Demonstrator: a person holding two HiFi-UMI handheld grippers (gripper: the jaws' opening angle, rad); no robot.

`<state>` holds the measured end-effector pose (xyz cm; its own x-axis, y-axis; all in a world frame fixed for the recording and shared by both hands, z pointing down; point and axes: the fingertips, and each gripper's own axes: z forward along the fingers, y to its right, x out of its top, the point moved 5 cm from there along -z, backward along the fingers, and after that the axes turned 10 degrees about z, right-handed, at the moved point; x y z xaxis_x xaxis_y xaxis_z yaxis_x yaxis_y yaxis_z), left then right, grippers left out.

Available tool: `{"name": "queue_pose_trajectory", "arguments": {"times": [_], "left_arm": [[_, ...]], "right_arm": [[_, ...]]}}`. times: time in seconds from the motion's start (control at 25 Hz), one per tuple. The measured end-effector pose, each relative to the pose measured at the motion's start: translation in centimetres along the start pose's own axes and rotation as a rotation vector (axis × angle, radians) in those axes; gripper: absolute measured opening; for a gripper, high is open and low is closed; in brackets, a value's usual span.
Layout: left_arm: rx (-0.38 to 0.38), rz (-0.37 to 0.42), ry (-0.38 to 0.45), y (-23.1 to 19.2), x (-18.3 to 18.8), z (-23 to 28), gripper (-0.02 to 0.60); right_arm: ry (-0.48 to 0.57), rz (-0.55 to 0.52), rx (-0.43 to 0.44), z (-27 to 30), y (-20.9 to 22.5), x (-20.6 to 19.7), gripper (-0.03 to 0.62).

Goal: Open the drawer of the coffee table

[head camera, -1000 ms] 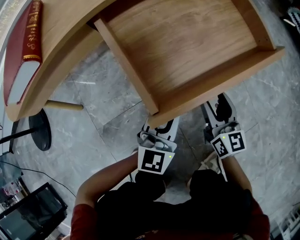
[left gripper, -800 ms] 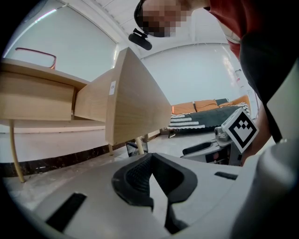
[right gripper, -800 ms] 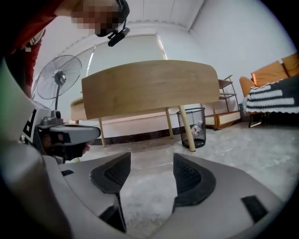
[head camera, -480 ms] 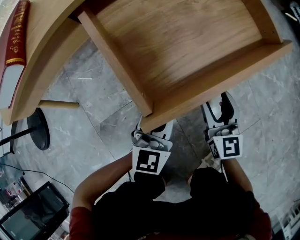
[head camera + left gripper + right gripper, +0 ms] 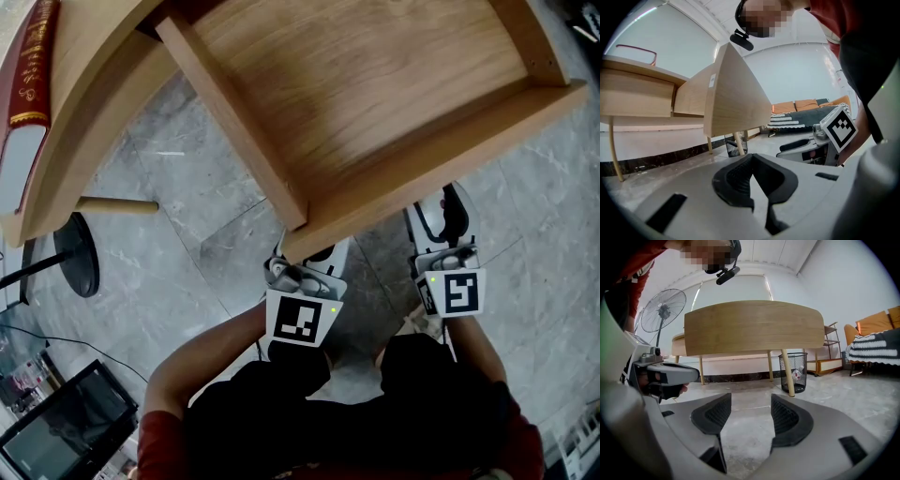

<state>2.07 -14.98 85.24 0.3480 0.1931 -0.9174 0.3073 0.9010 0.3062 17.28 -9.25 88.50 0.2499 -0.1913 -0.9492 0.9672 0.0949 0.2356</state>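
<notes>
Head view, drawer (image 5: 431,165) open, wooden bottom showing

Red book (image 5: 31,70) on coffee table (image 5: 89,122)

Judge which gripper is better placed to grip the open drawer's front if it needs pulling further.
Right, probably. The right gripper has its jaws apart and empty, and squarely faces the drawer front. The left gripper has its jaws together and sits off the front's corner.
</notes>
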Motion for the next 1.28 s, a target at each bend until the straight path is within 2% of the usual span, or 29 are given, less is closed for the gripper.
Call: {"name": "queue_pose_trajectory", "arguments": {"times": [0.08, 0.4, 0.6, 1.0, 1.12, 1.28], "left_arm": [[0.0, -0.001, -0.002, 0.0, -0.1, -0.1, 0.006], [-0.006, -0.001, -0.007, 0.1, -0.3, -0.1, 0.006], [-0.005, -0.002, -0.009, 0.0, -0.4, 0.0, 0.006], [-0.019, -0.027, -0.005, 1.1, -0.6, 0.4, 0.007], [-0.05, -0.03, -0.024, 2.0, -0.3, 0.2, 0.006], [-0.078, -0.031, -0.079, 2.5, 1.2, -1.8, 0.006]], "right_arm": [[-0.001, -0.005, -0.002, 0.0, -0.1, 0.0, 0.251], [-0.005, -0.01, 0.0, 0.1, -0.3, -0.1, 0.101], [-0.023, -0.023, -0.029, 0.0, 0.1, -0.6, 0.004], [-0.033, -0.024, -0.037, 0.1, 0.4, -0.4, -0.003], [-0.048, -0.039, -0.035, -0.2, 0.5, 0.3, -0.003], [-0.095, -0.059, -0.014, -2.1, 0.1, 3.2, -0.003]]}}
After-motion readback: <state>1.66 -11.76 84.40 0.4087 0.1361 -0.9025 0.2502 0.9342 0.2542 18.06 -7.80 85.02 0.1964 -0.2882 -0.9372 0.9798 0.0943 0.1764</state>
